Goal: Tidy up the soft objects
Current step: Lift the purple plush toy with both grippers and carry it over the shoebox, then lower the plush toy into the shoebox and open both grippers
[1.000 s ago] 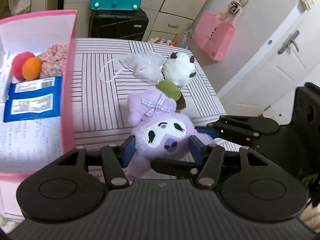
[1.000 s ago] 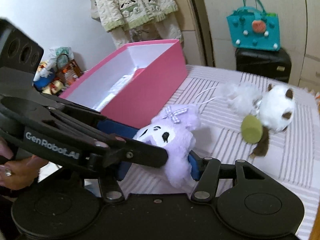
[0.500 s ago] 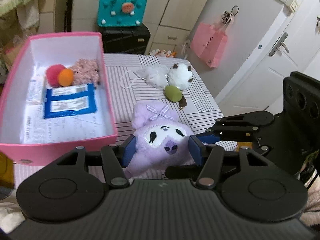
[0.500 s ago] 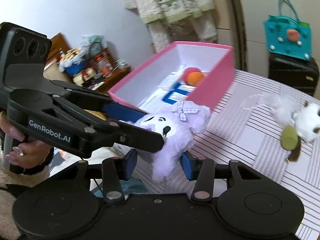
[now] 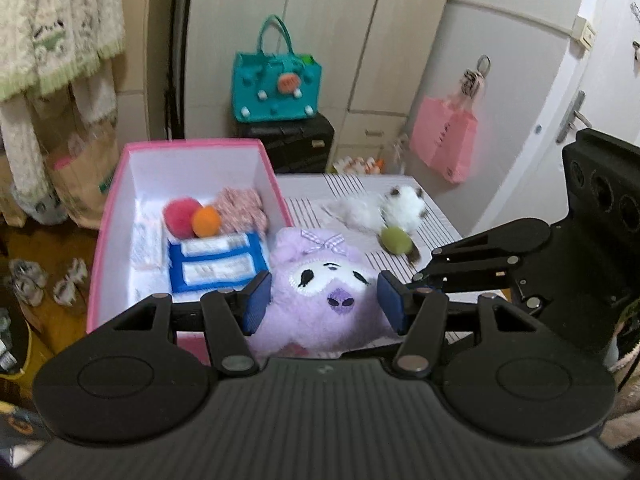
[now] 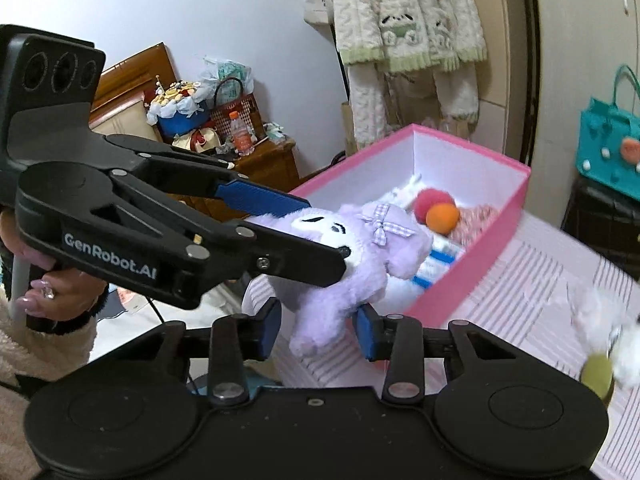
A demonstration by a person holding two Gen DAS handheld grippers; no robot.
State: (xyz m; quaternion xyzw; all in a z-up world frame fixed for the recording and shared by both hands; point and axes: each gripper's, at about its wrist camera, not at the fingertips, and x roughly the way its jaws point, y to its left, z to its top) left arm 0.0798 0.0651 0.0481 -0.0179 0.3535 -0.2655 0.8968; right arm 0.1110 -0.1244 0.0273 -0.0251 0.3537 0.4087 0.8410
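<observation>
Pink box [image 5: 120, 216] is sitting open on the left side of the striped table [image 5: 436, 216], white inside. Inside it: a red pom-pom [image 5: 181, 218] and an orange ball [image 5: 206, 220] touching each other at the far end, a pink knitted piece [image 5: 242, 210] just right of them, a blue-and-white packet [image 5: 218, 266] lying flat nearer, and white wrapped items [image 5: 146, 240] along the left wall. From the right wrist view the same box [image 6: 476, 276] is showing the red pom-pom [image 6: 430, 200], orange ball [image 6: 442, 218] and pink knit [image 6: 478, 216].

Purple plush [image 5: 324, 292] with a checked bow is hanging in the air over the near right corner of the box, face toward the left camera. Left gripper [image 5: 323, 304] is clamping the plush's head, blue pads [image 5: 256, 300] pressing into the fur on both sides. In the right view the left gripper [image 6: 316, 236] is reaching in from the left, a hand [image 6: 36, 280] with painted nails wrapped around its handle, and the plush [image 6: 360, 264] is drooping below it.

Right gripper [image 6: 318, 330] is sitting under the plush, fingers spread; the plush's lower end is dangling between the pads [image 6: 368, 336], contact unclear. In the left view the right gripper's tips are hidden behind the plush.

White fluffy toy [image 5: 404, 210] with brown ears and a green ball [image 5: 396, 240] are lying on the far right of the table, well apart from the box. A teal handbag [image 5: 276, 88] is standing on a black case [image 5: 296, 144] beyond the table.
</observation>
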